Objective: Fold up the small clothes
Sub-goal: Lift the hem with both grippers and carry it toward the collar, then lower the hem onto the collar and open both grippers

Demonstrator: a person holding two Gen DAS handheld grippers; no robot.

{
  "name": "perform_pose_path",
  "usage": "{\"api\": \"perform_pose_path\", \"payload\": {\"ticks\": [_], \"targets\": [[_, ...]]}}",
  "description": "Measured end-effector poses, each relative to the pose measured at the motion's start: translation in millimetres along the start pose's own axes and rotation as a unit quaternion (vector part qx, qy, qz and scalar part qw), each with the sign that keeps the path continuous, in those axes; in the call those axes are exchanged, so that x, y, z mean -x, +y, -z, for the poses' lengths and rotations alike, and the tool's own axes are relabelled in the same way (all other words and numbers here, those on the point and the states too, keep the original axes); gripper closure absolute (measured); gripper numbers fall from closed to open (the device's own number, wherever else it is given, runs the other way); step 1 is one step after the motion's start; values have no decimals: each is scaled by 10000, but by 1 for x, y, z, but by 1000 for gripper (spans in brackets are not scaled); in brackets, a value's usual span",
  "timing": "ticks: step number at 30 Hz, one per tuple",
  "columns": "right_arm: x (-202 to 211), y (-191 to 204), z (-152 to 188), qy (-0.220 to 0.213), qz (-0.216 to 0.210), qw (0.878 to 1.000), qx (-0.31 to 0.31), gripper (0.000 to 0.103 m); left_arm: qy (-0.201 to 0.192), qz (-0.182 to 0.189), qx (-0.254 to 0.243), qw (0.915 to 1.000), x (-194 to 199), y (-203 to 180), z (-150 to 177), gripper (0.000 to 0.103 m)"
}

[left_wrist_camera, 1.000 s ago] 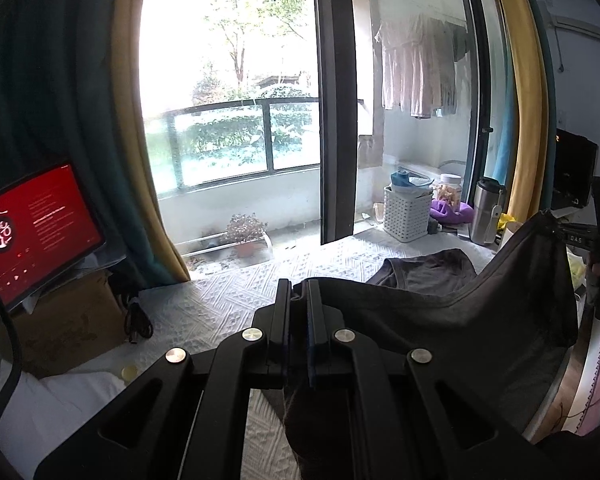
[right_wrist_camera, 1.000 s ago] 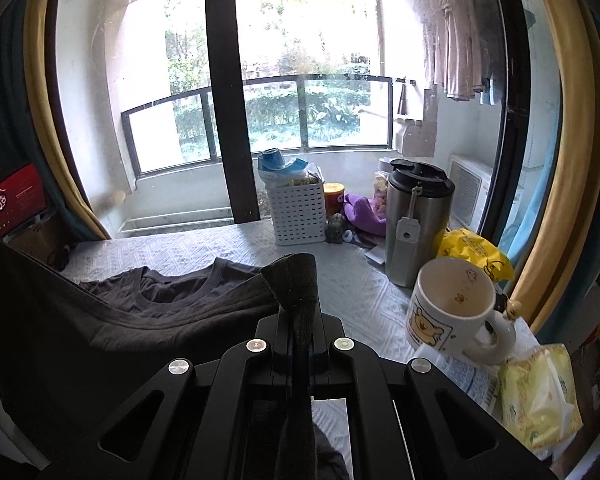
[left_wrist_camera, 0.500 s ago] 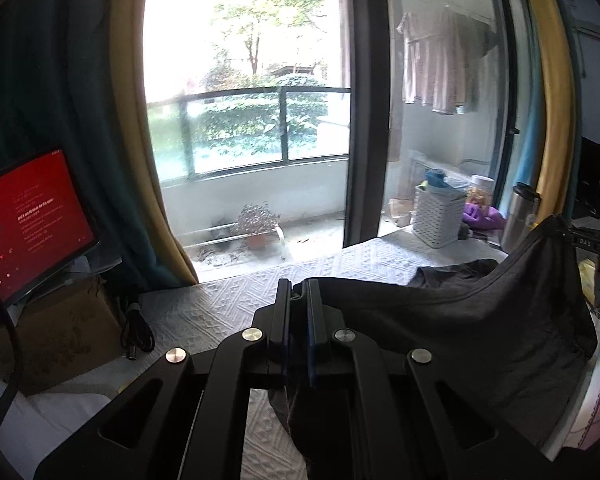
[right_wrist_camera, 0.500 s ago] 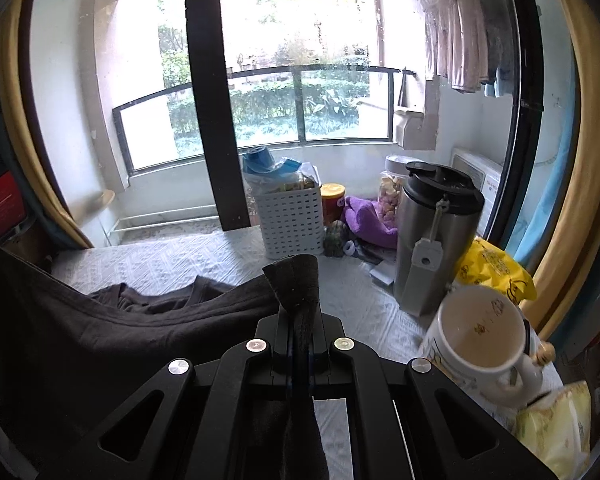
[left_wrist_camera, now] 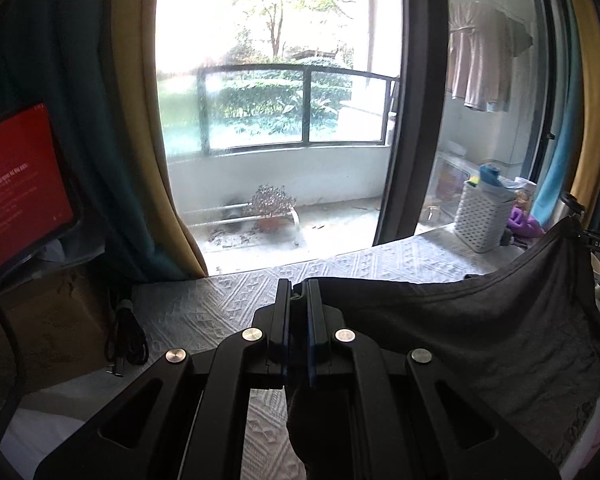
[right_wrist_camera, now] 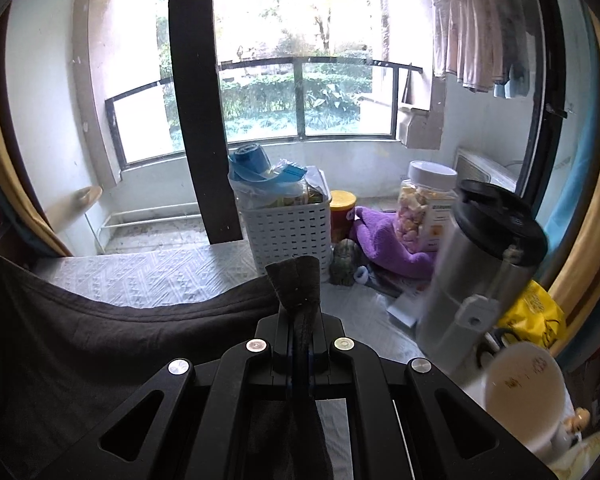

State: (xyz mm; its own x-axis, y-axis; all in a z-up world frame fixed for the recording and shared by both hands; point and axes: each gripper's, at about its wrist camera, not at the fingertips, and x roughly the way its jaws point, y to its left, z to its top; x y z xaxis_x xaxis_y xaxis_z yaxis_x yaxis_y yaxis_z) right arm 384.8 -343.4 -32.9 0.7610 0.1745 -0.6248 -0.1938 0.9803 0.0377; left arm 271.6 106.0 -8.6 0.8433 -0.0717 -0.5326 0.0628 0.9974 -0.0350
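Left gripper point(left_wrist_camera: 298, 294): matte black frame, two flat parallel fingers w/ blue pad edging on inner faces. Behind fingers, four angled black struts fan out toward camera, each w/ triangular cut-out. Four round silver screw heads in a row across linkage, outer pair set lower than inner pair. No cables or markings visible on it in left wrist view.

Right gripper point(right_wrist_camera: 298, 312): same build, black body, same four-strut linkage w/ cut-outs, four silver screws in matching layout, blue trim faintly visible along pad edges. No lettering seen in right wrist view. Hands, sleeves: not visible.
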Motion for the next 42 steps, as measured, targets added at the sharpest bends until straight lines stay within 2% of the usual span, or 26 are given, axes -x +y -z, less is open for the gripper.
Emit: {"api": "perform_pose_path", "payload": {"ticks": [13,21,25,27,28,30,32,33,37,42], "targets": [[-85,11,-4,499,47,9987,125,99,533,-203,177,9982,-59,19,13,98],[-117,11,9,728,246,9969,148,99,950,-424,66,9946,-92,24,30,98],[-131,10,17,917,355,9951,110,98,1455,-469,205,9880,-109,30,44,97],[-131,11,18,916,399,9949,165,98,1455,-476,165,9881,-106,27,43,97],[-132,13,18,921,438,9945,224,98,1461,-526,116,9878,-105,25,42,96],[-131,14,18,938,496,9939,292,98,1431,-650,81,9875,-101,25,37,84],[-130,16,19,940,538,9934,366,98,1284,-833,73,9882,-93,26,33,52],[-130,17,19,941,568,9930,428,98,1211,-908,57,9885,-91,26,31,48],[-129,23,20,1027,600,9911,590,97,1076,-1084,118,9882,-80,30,23,45],[-127,26,21,1098,612,9899,663,96,991,-505,-34,9938,-65,1,20,45]]}}
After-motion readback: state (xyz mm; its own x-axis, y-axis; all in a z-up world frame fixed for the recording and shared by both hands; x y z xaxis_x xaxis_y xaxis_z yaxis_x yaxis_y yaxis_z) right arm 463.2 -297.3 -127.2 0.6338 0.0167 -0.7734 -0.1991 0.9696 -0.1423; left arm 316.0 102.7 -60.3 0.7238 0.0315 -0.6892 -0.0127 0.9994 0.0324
